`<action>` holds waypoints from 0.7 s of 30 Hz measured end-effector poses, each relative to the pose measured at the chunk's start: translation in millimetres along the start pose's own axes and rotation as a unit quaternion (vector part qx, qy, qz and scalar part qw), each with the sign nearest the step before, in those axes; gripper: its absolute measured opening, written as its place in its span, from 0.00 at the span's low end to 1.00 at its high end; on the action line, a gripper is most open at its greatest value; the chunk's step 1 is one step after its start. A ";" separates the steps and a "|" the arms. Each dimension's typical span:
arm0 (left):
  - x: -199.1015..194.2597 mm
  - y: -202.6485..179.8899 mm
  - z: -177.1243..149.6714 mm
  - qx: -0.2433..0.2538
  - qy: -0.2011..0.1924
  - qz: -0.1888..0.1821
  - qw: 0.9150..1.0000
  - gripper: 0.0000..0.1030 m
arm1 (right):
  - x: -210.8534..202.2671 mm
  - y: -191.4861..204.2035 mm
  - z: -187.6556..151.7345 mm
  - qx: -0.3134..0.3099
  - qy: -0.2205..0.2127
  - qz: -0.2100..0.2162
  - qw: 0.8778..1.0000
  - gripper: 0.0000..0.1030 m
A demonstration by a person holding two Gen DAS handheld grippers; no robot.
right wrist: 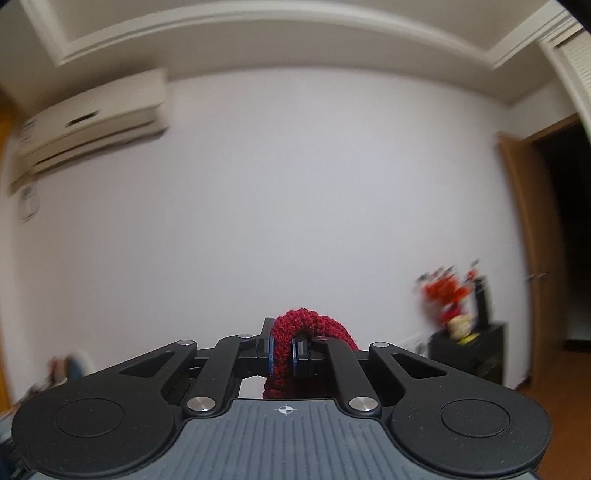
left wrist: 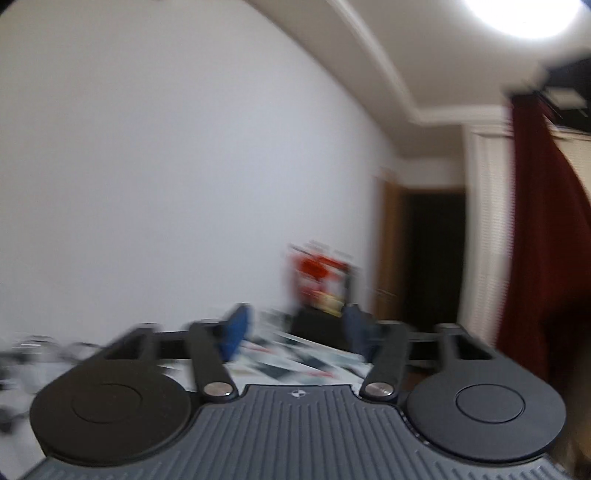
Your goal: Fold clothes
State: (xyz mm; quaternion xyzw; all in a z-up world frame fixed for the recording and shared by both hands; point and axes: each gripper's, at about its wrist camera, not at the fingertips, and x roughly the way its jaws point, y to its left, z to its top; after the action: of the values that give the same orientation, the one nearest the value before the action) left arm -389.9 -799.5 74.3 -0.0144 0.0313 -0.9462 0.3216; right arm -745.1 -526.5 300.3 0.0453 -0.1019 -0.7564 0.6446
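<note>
Left tongs: wide apart, holding nothing; aimed up toward the wall, view smeared by blur.
Below left tongs: a patterned surface, too blurred to identify.
Knit: dark red, hanging at the left view's right edge, top cut off.
Right tongs: closed narrow on a fold of the knit, level, facing the wall.
Knit's lower part: hidden behind the right tongs' body.

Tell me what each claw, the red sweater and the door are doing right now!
Left claw: open, holding nothing.
Right claw: shut on the sweater.
Red sweater: pinched, held up and hanging.
Door: open, dark beyond.
Ceiling light: on.
</note>
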 end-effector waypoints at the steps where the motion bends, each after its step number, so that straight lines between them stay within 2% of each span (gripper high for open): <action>1: 14.3 -2.7 -4.4 0.013 0.008 -0.037 0.999 0.81 | 6.4 0.3 6.7 -0.004 -0.014 -0.019 1.000 0.07; 2: 27.3 -8.6 -9.6 0.023 0.016 -0.070 0.997 0.87 | 11.9 1.0 14.5 -0.011 -0.025 -0.037 0.999 0.07; 4: 51.2 -24.8 -20.7 0.043 0.030 -0.134 0.990 0.89 | 25.4 4.1 32.3 -0.023 -0.044 -0.070 0.996 0.07; 8: 75.1 -69.5 -40.5 0.074 0.048 -0.263 0.961 0.95 | 54.2 12.4 67.6 -0.057 -0.076 -0.117 0.989 0.07; 11: 78.2 -93.3 -41.4 0.084 0.041 -0.326 0.941 1.00 | 78.5 11.7 92.9 -0.063 -0.091 -0.140 0.984 0.07; 14: 99.0 -117.9 -45.7 0.082 0.045 -0.326 0.941 1.00 | 104.4 4.3 112.6 -0.047 -0.093 -0.151 0.983 0.07; 15: 113.0 -128.1 -46.4 0.084 0.045 -0.312 0.945 1.00 | 112.9 2.2 117.1 -0.041 -0.093 -0.154 0.983 0.07; 18: 172.7 -151.3 -54.5 0.087 0.057 -0.234 0.967 1.00 | 133.5 -0.3 123.0 -0.030 -0.089 -0.155 0.983 0.07; 21: 218.2 -152.4 -58.0 0.045 0.102 -0.195 0.974 1.00 | 149.5 0.3 124.4 -0.016 -0.085 -0.145 0.986 0.07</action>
State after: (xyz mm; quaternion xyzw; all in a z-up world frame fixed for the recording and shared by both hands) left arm -658.2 -809.0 28.4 0.0911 0.0178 -0.9877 0.1258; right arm -794.3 -661.8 431.1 -0.0154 -0.1370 -0.8443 0.5178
